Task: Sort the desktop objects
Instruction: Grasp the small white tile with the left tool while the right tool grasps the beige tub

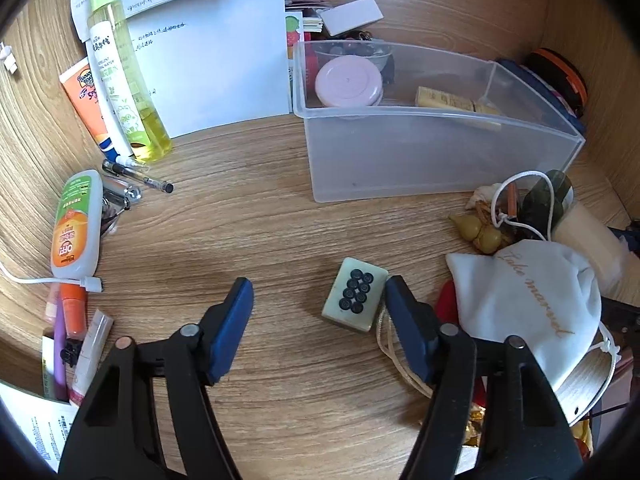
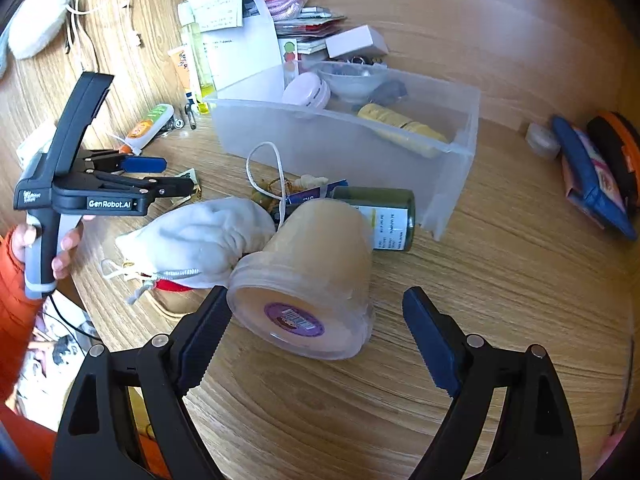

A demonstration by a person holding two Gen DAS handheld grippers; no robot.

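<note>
Mahjong tile [image 1: 355, 299] on the wooden desk [image 1: 256, 232], between the left gripper [image 1: 320, 300] fingers.
Its jaws stand half open; the right-hand pad is just beside the tile, the other well apart. The right gripper [image 2: 316, 312] gapes wide around a tipped plastic tub [image 2: 308, 276], holding nothing, near the clear bin [image 2: 448, 184].

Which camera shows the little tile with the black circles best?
The left wrist view. There the mahjong tile lies face up on the desk, close to the camera, every black circle clear, beside the left tool's right finger. In the right wrist view I cannot find the tile at all.
</note>
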